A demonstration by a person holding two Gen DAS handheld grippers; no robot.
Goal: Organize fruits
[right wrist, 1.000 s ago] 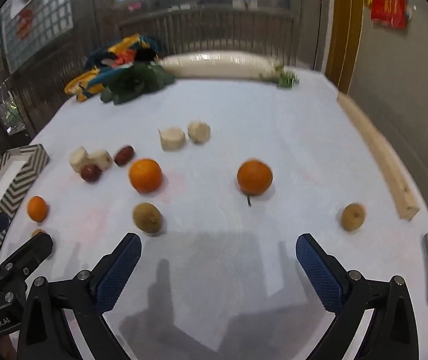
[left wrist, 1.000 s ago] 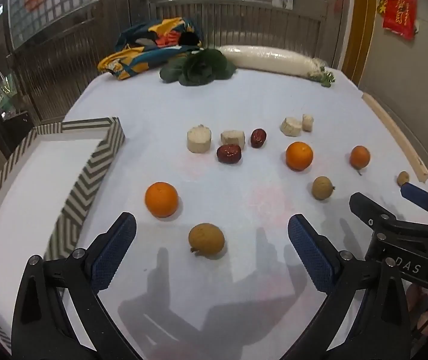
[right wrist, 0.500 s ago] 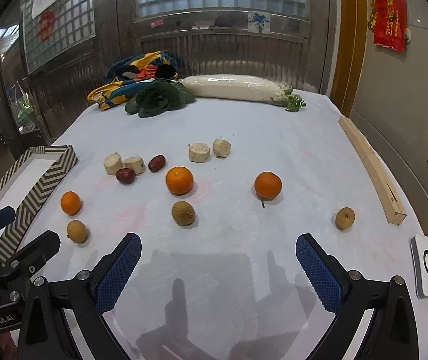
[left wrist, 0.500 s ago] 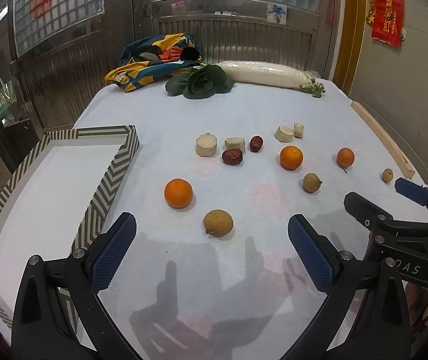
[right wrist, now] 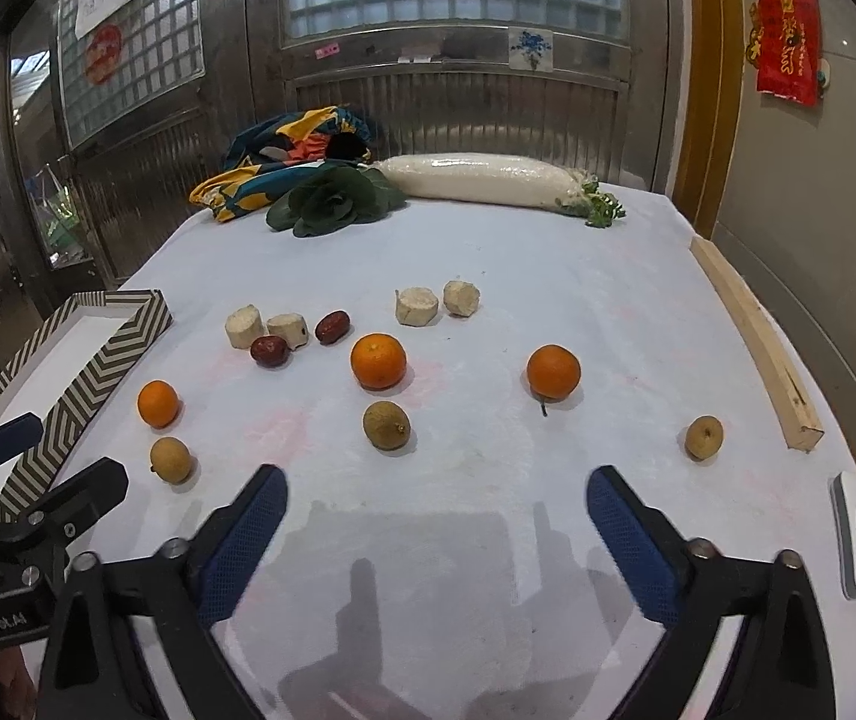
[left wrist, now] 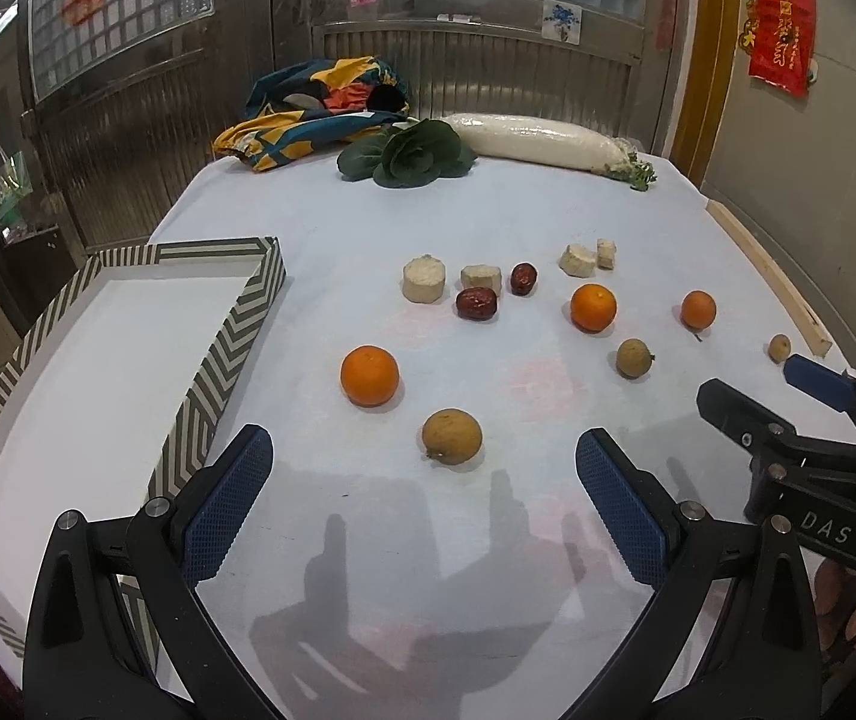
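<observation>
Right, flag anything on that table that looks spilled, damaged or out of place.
Nothing is spilled or visibly damaged. What stands out is that every fruit lies loose on the white cloth, none in the striped tray. One small brown fruit sits apart from the rest, near the wooden strip. Both grippers hang open.

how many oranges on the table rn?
3 round oranges, all on the white cloth: one near the striped tray at, one mid-table, one farther right. None looks hidden.
</observation>
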